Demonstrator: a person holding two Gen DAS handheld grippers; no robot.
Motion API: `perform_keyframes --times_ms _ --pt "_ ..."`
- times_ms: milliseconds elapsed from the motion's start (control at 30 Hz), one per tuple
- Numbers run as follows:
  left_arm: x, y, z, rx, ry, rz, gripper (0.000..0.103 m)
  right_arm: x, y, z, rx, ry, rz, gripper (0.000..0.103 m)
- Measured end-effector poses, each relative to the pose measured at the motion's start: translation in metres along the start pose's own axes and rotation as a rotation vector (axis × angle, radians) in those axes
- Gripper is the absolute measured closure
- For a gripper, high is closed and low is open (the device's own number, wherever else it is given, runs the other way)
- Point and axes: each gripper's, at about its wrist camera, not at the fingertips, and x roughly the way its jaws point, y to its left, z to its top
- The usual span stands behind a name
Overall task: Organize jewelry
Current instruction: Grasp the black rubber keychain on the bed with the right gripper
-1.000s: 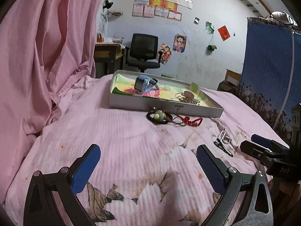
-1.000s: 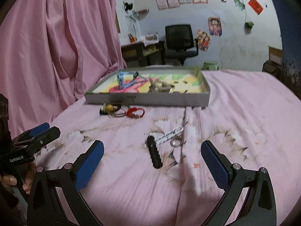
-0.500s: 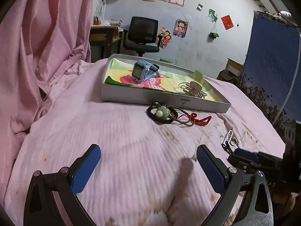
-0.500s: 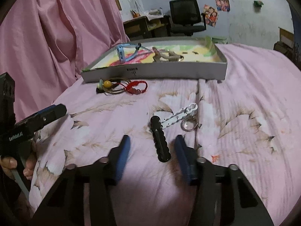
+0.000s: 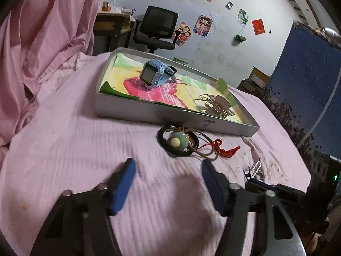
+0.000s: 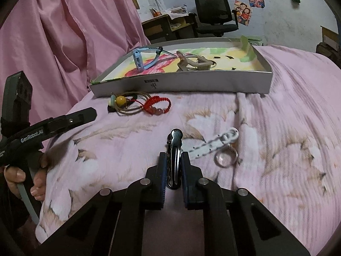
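My right gripper [image 6: 173, 160] is shut on a black hair clip [image 6: 175, 143] that lies on the pink bedspread. Just to its right lie a white keychain strap [image 6: 213, 146] and a metal ring [image 6: 226, 159]. My left gripper [image 5: 168, 170] is open over bare bedspread, a little short of a black hair tie with a green flower [image 5: 179, 141]. A red cord bracelet [image 5: 228, 150] lies beside that tie. Behind them stands a grey tray [image 5: 149, 113] holding a blue watch [image 5: 155, 74] and a beige claw clip [image 5: 219, 106].
Pink curtain [image 6: 53, 32] hangs along the left of the bed. A desk and a black office chair [image 5: 157, 27] stand beyond the tray. A blue cloth panel [image 5: 309, 81] rises at the right. A hand [image 6: 17, 175] holds the left gripper's handle.
My right gripper has closed from wide open onto the black hair clip. My left gripper has moved forward toward the flower hair tie, and its fingers now stand closer together.
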Motion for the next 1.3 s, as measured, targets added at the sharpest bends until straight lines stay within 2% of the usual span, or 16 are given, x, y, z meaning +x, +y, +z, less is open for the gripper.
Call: perform_keyframes --times_ms 67,333,600,900,1100,1200,1300 --pt "0.004 0.003 0.002 -0.019 0.012 -0.014 0.056 0.002 0.000 0.002 0.001 -0.002 0.005 0.091" --pt "0.022 0.008 0.014 -0.067 0.052 -0.050 0.064 0.005 0.002 0.007 -0.007 -0.010 0.009 0.091" --pt "0.036 0.004 0.022 -0.048 0.091 -0.045 0.066 0.006 0.002 0.008 -0.006 -0.010 0.011 0.091" --pt "0.032 -0.012 0.025 0.017 0.040 0.032 0.066 0.008 0.002 0.010 -0.005 -0.009 0.012 0.091" --pt "0.025 -0.023 0.025 0.084 -0.016 0.046 0.067 0.009 0.001 0.010 -0.002 -0.010 0.013 0.091" --pt "0.028 -0.028 0.025 0.110 -0.004 0.046 0.077 0.009 0.001 0.010 -0.002 -0.010 0.013 0.091" --pt "0.031 -0.028 0.025 0.110 0.011 0.043 0.081 0.009 0.001 0.011 -0.001 -0.011 0.012 0.091"
